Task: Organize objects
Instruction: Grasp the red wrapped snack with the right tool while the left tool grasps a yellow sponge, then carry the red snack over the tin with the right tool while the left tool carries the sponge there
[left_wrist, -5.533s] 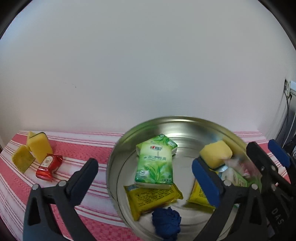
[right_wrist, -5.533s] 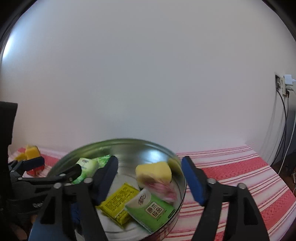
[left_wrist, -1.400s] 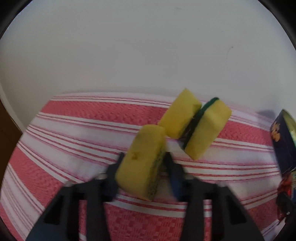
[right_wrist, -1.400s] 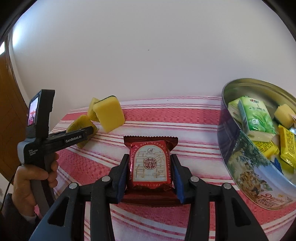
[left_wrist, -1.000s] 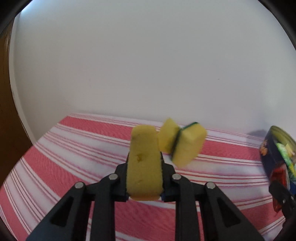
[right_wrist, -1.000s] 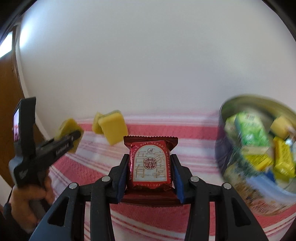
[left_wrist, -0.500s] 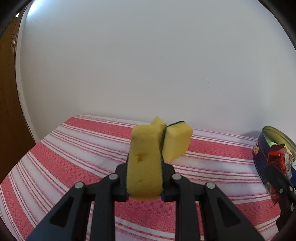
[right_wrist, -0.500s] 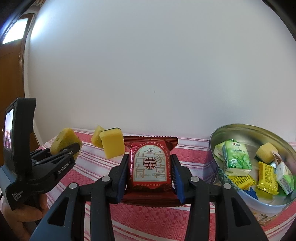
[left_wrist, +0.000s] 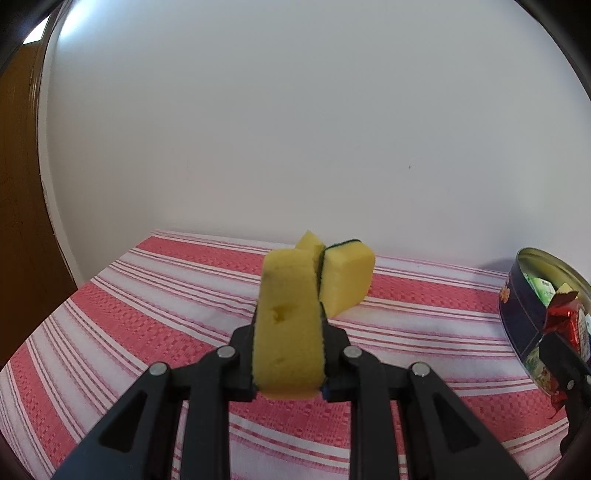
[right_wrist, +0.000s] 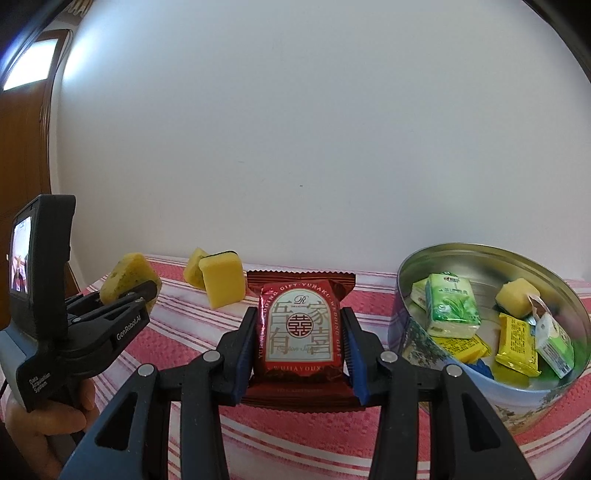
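Observation:
My left gripper is shut on a yellow sponge and holds it above the red-striped cloth; it shows at the left of the right wrist view. My right gripper is shut on a red snack packet, held above the cloth, left of the round metal tin. The tin holds green and yellow packets and a sponge piece. Two more yellow sponges lean together on the cloth near the wall.
The white wall runs close behind the table. A brown door stands at the left. The person's hand holds the left gripper's handle.
Both grippers have closed on their objects and lifted them off the cloth. The tin has come a little closer to the right gripper.

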